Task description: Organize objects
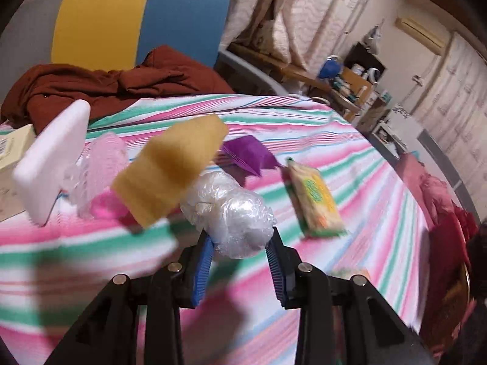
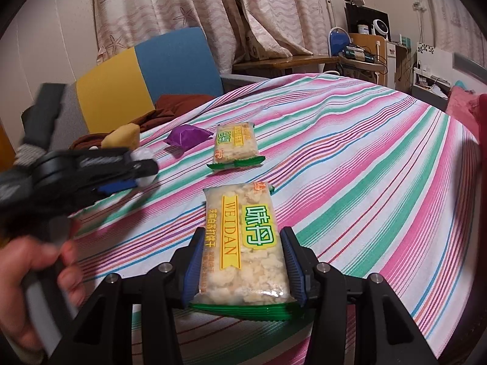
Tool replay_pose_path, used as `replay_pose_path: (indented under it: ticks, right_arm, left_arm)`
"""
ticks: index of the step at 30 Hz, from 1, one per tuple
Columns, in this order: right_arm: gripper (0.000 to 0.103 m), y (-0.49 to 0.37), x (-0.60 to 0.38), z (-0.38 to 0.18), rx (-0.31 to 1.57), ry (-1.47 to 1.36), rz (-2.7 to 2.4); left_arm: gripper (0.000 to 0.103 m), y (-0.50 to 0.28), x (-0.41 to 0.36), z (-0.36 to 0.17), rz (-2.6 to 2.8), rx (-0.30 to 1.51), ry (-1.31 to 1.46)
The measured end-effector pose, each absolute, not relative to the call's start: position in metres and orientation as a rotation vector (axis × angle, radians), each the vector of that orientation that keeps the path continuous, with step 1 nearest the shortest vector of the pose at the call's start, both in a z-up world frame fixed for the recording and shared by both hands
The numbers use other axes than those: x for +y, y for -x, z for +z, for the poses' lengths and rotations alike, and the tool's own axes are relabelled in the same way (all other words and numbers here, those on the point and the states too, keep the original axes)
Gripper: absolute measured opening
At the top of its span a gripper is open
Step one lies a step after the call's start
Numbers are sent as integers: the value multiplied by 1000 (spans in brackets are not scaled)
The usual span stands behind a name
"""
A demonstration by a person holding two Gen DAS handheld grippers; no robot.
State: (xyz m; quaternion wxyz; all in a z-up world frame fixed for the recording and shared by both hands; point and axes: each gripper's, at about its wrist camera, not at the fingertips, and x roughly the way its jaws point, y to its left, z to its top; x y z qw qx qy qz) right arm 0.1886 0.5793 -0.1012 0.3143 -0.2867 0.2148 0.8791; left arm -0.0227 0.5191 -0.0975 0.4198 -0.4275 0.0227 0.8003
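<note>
Nearest the right wrist lens, the right gripper (image 2: 242,269) pinches a cracker packet (image 2: 243,240) across its width, blue pads pressed on both long edges, the green crimped end sticking out toward the bottom of the frame. The packet runs up the middle of the picture from between the fingers, over the striped cloth (image 2: 365,158).

A second cracker packet (image 2: 236,144) lies flat on the cloth above it, well apart, with a purple wrapper (image 2: 187,137) just to its left.

At the left edge of that view a hand (image 2: 27,279) grips the blurred left gripper (image 2: 143,167), with something white at its tips.

From the left wrist, the left gripper (image 1: 240,252) has a crumpled clear plastic bundle (image 1: 228,213) between its blue fingers (image 1: 202,266); both pads look to be against it, though motion blur makes the contact hard to judge. The bundle sits centre frame, just above the fingertips. Up and left of it are a yellow sponge (image 1: 176,164), a pink object (image 1: 103,164) and a white block (image 1: 51,164), all blurred. To the right of the bundle lies the second packet, with the purple wrapper above it. A rust-brown cloth (image 1: 106,88) lies heaped at upper left, before a yellow and blue chair back (image 1: 137,18).
</note>
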Motion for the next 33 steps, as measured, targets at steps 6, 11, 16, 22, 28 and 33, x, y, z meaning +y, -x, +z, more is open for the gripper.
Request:
replay_pose_path:
  ticks: [6,11,16,22,28,33]
  right_arm:
    - [47,-186,572,-97,517,779,2323]
    - [46,-184,559,-89,533,789,2334]
    - [46,-178,530,-74,532,788,2386]
    - [46,-160,482,-62,480,822,2494]
    - [46,-125,428,-54,399,882,2628]
    - [46,-94,381,-41,320,917,2743]
  left_arm:
    - [34,-9,470,-78,1977,49,1009]
    - [34,-27,439,-69,1879,47,1003]
    - [34,-44,406,-56,1916,97,918]
    - [34,-45,350,-48,2000,75,905]
    - [34,-43,287,-38,2089,66,877]
    - [34,-33,236,-34,2177,33,881]
